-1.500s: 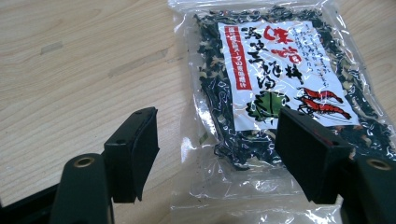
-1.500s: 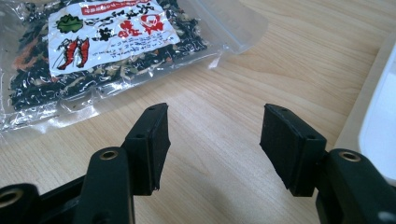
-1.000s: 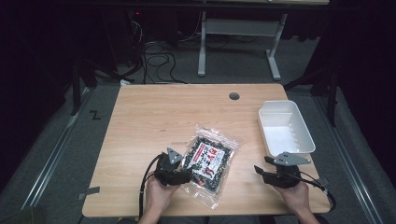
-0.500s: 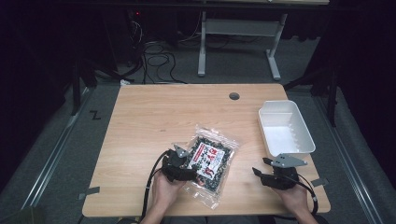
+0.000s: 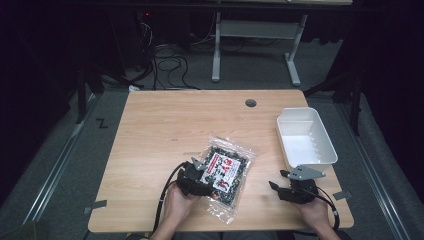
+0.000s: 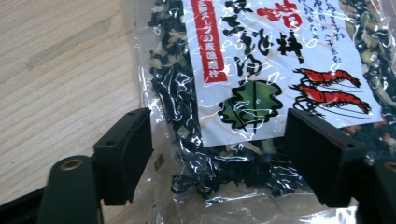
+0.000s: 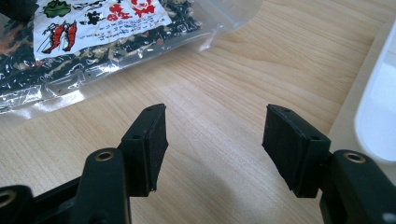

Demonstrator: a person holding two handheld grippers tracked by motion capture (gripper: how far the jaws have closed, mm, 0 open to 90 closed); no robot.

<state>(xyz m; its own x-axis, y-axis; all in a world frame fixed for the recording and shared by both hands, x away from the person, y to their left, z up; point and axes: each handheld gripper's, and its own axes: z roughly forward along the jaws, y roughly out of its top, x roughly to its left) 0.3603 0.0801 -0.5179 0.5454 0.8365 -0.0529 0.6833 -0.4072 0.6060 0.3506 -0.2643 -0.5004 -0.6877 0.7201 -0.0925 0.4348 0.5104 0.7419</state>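
The left tool (image 5: 196, 176) sits at the near-left edge of the clear plastic packet of dark dried seaweed with a white and red printed label (image 5: 227, 171), which lies flat on the pale wooden counter (image 5: 165, 130), near its front edge and a little right of centre. In the left gripper view this tool (image 6: 217, 156) stands wide open, its jaws straddling the packet's lower end (image 6: 261, 79) without pinching it. To take it well, I would push a little further in so the pads close over the filled part, not just the slippery film border, then shut firmly and lift level so the contents do not slump. Further right, the right tool (image 5: 280, 186) rests on bare wood, also wide open and holding nothing (image 7: 212, 140). Beyond it stands the empty white rectangular plastic tray (image 5: 320, 150), near the counter's right edge, probably where the packet goes.
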